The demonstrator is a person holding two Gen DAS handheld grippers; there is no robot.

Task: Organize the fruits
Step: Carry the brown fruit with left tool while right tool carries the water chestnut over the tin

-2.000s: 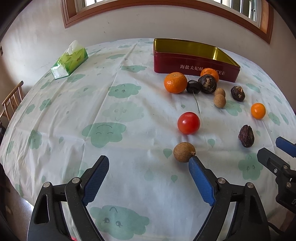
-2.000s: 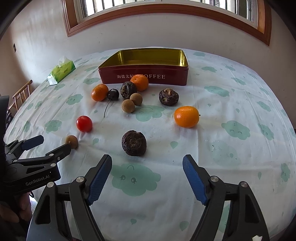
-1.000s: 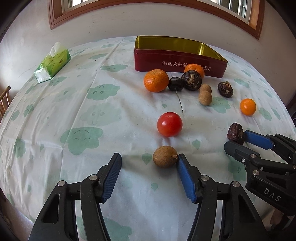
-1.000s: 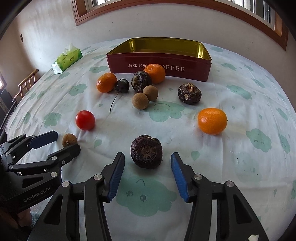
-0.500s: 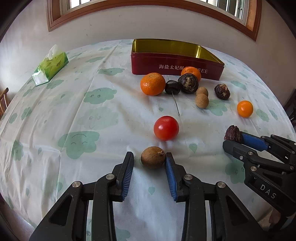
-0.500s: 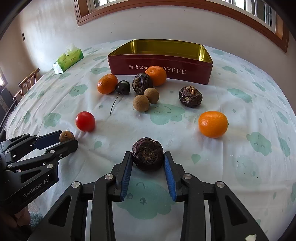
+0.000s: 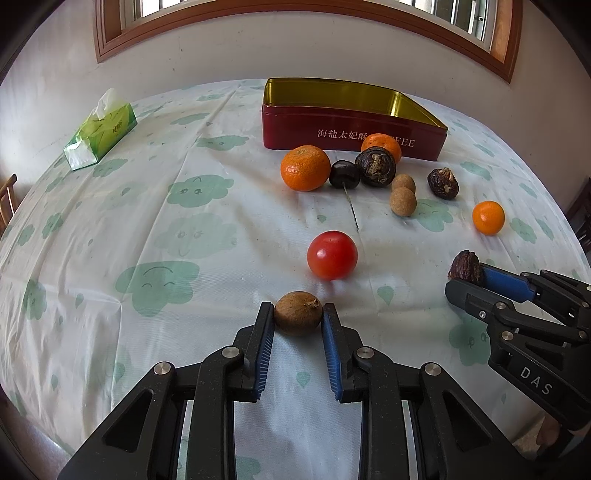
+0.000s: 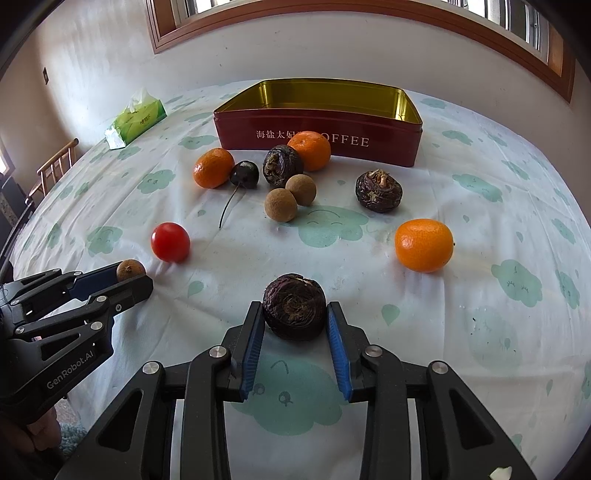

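Grasp step: left gripper (image 7: pixel 297 317) jaws clamp small brown round longan (image 7: pixel 297 313), right gripper (image 8: pixel 294 316) jaws clamp dark wrinkled water chestnut (image 8: pixel 294 311), both on cloud-print surface (image 7: pixel 147 229). Next: lift both into red-and-gold tin (image 8: pixel 317 138).

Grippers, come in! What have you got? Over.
Left hand-held gripper shut on longan. Right hand-held gripper shut on water chestnut. Tin empty, path clear.

We see bright daylight from the window (image 7: pixel 306 22) behind the desk (image 7: pixel 184 229) — soft shadows, sharp focus, and strong fisheye bending with dark corners.
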